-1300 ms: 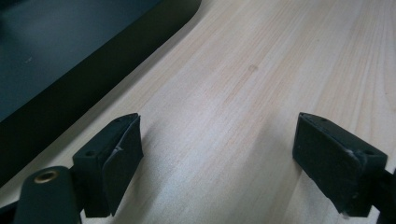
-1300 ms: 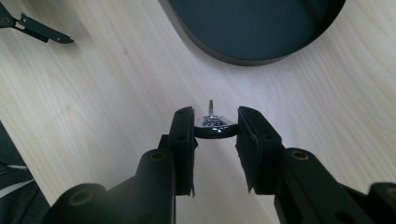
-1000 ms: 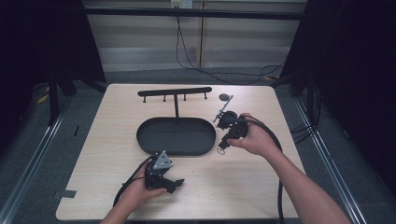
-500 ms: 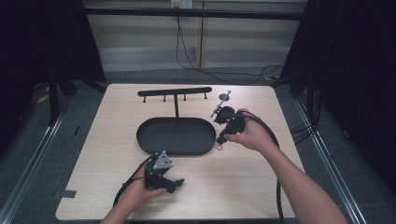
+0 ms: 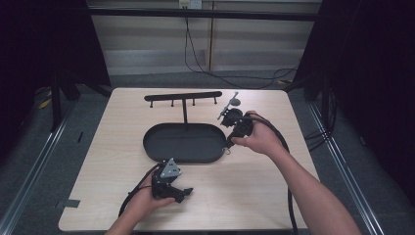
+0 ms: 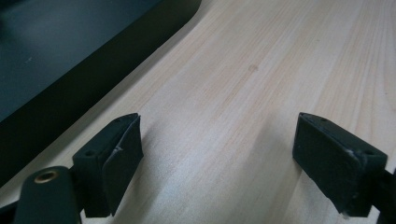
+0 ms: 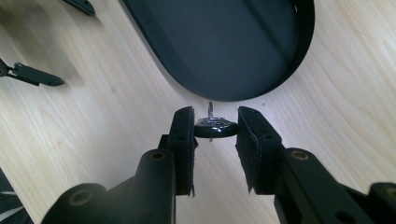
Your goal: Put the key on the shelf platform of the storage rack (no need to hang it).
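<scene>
While the person's right forearm reaches in from the lower right of the high view and slants up toward the middle of the table (image 5: 274, 196), the right hand (image 5: 259, 139) wraps the right gripper (image 5: 226, 150) just off the right end of the black oval tray (image 5: 161, 152). That gripper points back toward the near edge of the table, with its cable looping off to the right of the wrist. In the right gripper view its two jaws are closed on a small dark key head (image 7: 215, 128), the pads pressing its two sides; a thin metal part stands up behind it, and the tray's rounded end lies just beyond. A small ring hangs at the jaw tips in the high view.

The left hand (image 5: 147, 200) comes in at the bottom edge and holds the left gripper (image 5: 185, 195) low over the near part of the table, pointing right, its grey plate on top. Its jaws stand wide apart over bare wood, with the tray wall to one side.

A black T-shaped hook rack (image 5: 183, 96) rises from the far side of the tray.
</scene>
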`<state>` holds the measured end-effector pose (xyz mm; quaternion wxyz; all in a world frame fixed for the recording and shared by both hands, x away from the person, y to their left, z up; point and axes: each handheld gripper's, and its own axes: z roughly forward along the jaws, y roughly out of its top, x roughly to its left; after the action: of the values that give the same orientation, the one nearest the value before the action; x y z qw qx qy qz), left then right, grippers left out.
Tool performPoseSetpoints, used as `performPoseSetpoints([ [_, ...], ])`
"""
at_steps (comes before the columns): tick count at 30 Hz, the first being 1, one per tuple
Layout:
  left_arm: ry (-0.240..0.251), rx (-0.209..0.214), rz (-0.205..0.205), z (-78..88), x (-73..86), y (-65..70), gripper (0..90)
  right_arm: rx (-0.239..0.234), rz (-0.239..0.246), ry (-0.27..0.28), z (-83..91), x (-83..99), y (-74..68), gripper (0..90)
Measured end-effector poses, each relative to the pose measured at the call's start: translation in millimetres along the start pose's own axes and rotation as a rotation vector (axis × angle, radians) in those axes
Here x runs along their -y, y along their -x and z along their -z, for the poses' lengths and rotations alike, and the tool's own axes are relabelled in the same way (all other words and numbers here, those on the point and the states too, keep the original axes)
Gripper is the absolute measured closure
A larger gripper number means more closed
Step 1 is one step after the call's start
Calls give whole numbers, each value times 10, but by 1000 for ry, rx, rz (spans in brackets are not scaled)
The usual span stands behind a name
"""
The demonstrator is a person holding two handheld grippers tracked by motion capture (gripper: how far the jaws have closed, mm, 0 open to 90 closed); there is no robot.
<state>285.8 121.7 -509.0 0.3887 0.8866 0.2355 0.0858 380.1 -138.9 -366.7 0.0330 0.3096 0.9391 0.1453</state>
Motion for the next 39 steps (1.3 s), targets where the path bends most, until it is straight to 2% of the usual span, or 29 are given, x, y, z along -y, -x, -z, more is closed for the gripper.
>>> performPoseSetpoints([
  [15,3,1,4,-1,1,2,156,18,-19,13,-92,-127,19,683],
  [24,1,0,4,0,0,2,156,26,-9,25,-119,-222,29,683],
  [39,2,2,3,0,1,2,156,30,-15,18,-277,-344,59,682],
])
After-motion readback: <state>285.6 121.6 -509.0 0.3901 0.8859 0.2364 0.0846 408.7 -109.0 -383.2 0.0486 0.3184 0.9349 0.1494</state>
